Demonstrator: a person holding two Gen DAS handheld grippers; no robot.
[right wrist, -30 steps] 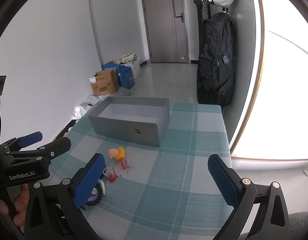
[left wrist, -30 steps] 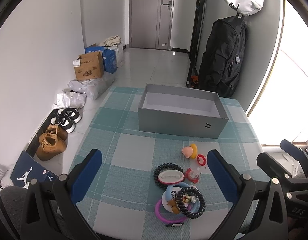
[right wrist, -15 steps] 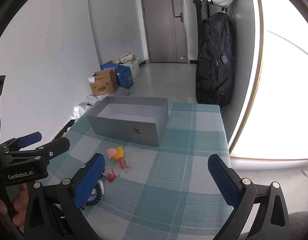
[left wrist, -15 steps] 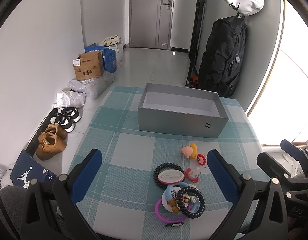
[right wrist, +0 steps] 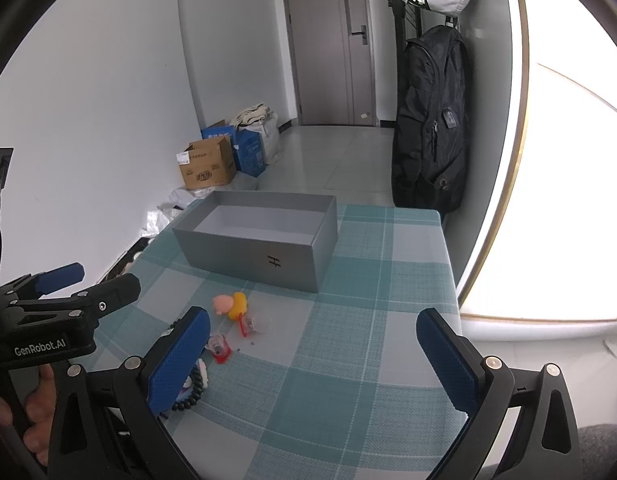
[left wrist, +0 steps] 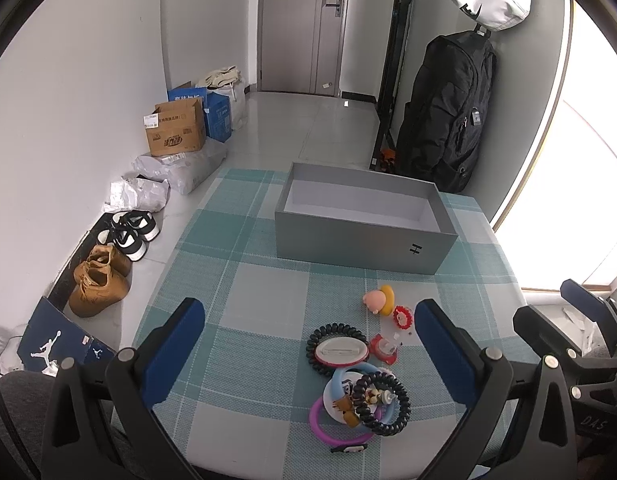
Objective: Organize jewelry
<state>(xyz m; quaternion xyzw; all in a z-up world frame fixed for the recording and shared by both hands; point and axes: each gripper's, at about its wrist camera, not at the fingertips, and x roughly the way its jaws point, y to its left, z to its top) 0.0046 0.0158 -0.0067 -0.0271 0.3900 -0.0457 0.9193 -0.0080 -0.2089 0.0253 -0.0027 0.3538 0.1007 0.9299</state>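
- Left wrist view, nearest first: the left gripper (left wrist: pixel 308 344) hangs over the checked tablecloth (left wrist: pixel 244 280) with its blue pads spread wide, holding nothing and touching nothing.
- Between those pads lies the jewelry heap: a black coil ring (left wrist: pixel 382 404) rests on top of a pink bangle (left wrist: pixel 328 428) and a light blue bangle (left wrist: pixel 344 374), tangled with small charms I cannot name for certain at this size.
- Just beyond sits a black beaded bracelet (left wrist: pixel 337 344) around a pink-rimmed oval piece, with a red clip (left wrist: pixel 384 350) beside it, then a red flower ring (left wrist: pixel 402 317) and a pink and yellow duck charm (left wrist: pixel 379 300) further on.
- The pieces are bunched near the table's front edge, probably so either tool can reach them without crossing the other.
- Right wrist view: the right gripper (right wrist: pixel 312 364) is likewise wide apart and empty, poised above bare cloth to the right of the heap; its left pad hides part of the beads.
- A hand (right wrist: pixel 32 416) grips the left tool's handle at the frame's left edge.
- Farthest on the table, the grey box (left wrist: pixel 360 244) stands open and looks empty, well apart from the heap, with its long side facing the tools, which suits dropping pieces in from above.
- Nothing appears sorted yet; I judge the first pick is still to come.
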